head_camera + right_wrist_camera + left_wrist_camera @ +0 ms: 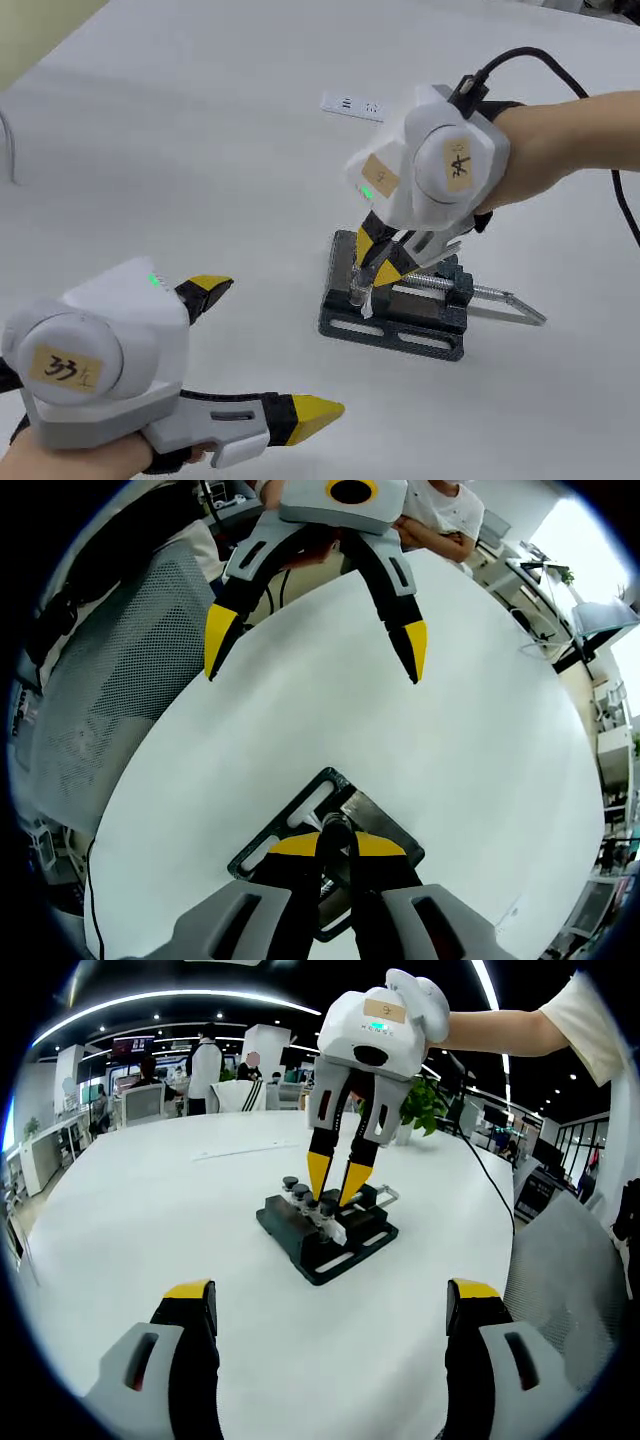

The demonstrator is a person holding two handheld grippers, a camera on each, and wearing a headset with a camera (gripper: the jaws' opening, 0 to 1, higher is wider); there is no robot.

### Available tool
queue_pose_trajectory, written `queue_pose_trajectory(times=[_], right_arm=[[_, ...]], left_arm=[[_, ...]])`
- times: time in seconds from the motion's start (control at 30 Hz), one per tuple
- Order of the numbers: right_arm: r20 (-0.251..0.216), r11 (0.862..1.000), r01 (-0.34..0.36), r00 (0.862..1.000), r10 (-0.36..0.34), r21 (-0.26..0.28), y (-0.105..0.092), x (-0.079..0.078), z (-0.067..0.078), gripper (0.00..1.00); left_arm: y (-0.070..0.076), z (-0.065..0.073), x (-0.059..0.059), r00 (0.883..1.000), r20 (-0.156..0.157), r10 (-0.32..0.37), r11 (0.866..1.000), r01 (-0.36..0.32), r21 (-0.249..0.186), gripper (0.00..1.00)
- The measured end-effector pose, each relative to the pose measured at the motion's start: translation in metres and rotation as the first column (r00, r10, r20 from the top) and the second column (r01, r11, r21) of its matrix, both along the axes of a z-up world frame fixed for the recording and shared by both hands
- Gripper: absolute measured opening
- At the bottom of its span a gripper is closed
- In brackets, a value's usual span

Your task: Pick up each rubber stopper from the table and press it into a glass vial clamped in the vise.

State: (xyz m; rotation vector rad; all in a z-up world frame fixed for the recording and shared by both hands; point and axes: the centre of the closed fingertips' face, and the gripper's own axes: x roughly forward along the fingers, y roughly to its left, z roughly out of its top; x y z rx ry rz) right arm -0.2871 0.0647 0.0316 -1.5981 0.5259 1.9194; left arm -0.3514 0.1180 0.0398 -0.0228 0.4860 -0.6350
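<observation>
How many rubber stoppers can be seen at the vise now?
3 clearly, in a row along the vise: the far stopper, the middle stopper, the near stopper. The right gripper may hide a fourth between its fingers.

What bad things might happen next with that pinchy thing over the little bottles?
1. The right gripper pinches a stopper over a glass vial. If it is pushed crooked, the stopper may jam sideways or the glass may crack.
2. Other stoppered vials stand close beside it, so the jaws might knock them.
3. The left gripper hovers apart from the vise, so a hard push might slide the vise.
</observation>
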Motion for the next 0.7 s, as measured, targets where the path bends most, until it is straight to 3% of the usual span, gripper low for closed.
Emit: queue_pose_trajectory(times=[0.37,0.5,0.57,0.7], right_arm=[[-0.011,1.000,0.011,1.000,-0.011,-0.015,0.0007,-0.0005,-0.0010,0.05],[-0.027,0.997,0.074,0.997,-0.074,-0.018,0.0016,-0.0005,-0.0006,0.05],[-0.042,0.990,0.136,0.990,-0.137,-0.018,0.0015,-0.0005,0.0000,0.04],[-0.052,0.980,0.195,0.979,-0.197,-0.030,0.0030,0.0042,-0.0015,0.04]], left_arm=[[-0.0001,-0.0003,-0.0016,1.000,-0.004,0.006,1.000,-0.006,-0.006,0.94],[-0.0009,-0.0007,-0.0010,1.000,-0.005,0.004,1.000,-0.004,-0.007,0.94],[-0.0015,-0.0005,-0.0004,1.000,-0.005,0.004,1.000,-0.004,-0.008,0.94],[-0.0034,0.0001,0.0012,1.000,-0.004,0.001,1.000,-0.001,-0.012,0.94]])
